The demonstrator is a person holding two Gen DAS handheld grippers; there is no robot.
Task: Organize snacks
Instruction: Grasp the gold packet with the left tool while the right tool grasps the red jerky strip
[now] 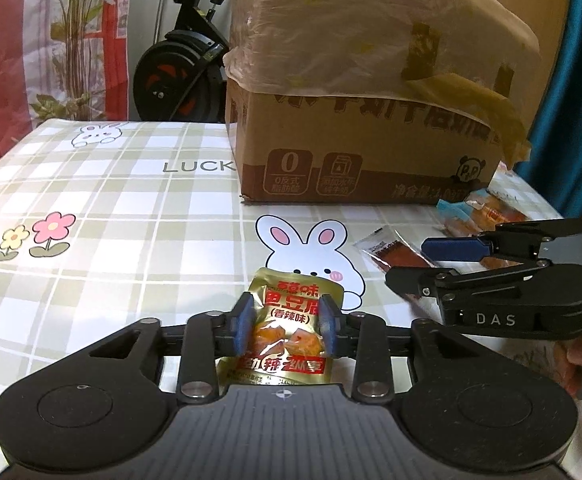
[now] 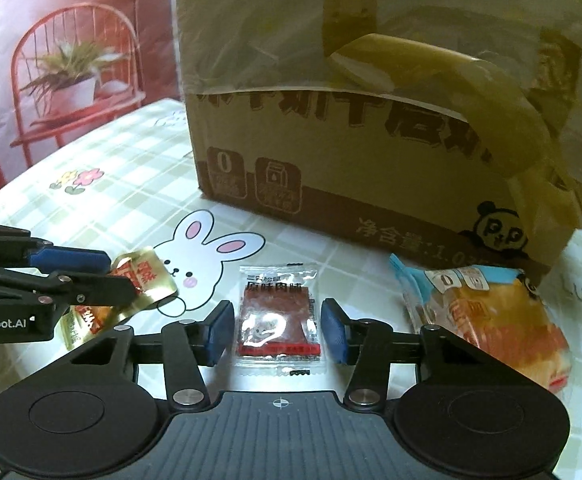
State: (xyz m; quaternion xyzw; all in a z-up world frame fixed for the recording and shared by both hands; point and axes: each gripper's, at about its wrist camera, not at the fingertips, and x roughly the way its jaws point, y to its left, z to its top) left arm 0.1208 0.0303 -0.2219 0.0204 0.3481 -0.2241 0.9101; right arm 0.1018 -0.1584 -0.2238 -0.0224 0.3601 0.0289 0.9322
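Observation:
My left gripper (image 1: pixel 285 326) is shut on a gold snack packet (image 1: pixel 287 332) with red lettering, its blue pads pinching the packet's sides just above the tablecloth. The packet also shows in the right wrist view (image 2: pixel 143 280), bent between the left fingers (image 2: pixel 87 262). My right gripper (image 2: pixel 277 330) is open, its pads on either side of a clear packet of red meat jerky (image 2: pixel 278 320) that lies flat on the table. The right gripper shows in the left wrist view (image 1: pixel 423 264) over the same jerky packet (image 1: pixel 387 254).
A large cardboard box (image 2: pixel 371 160) with taped plastic over its top stands behind the snacks; it also shows in the left wrist view (image 1: pixel 363 152). A blue-and-orange bread packet (image 2: pixel 487 316) lies at the right. The checked tablecloth (image 1: pixel 111 220) has rabbit and flower prints.

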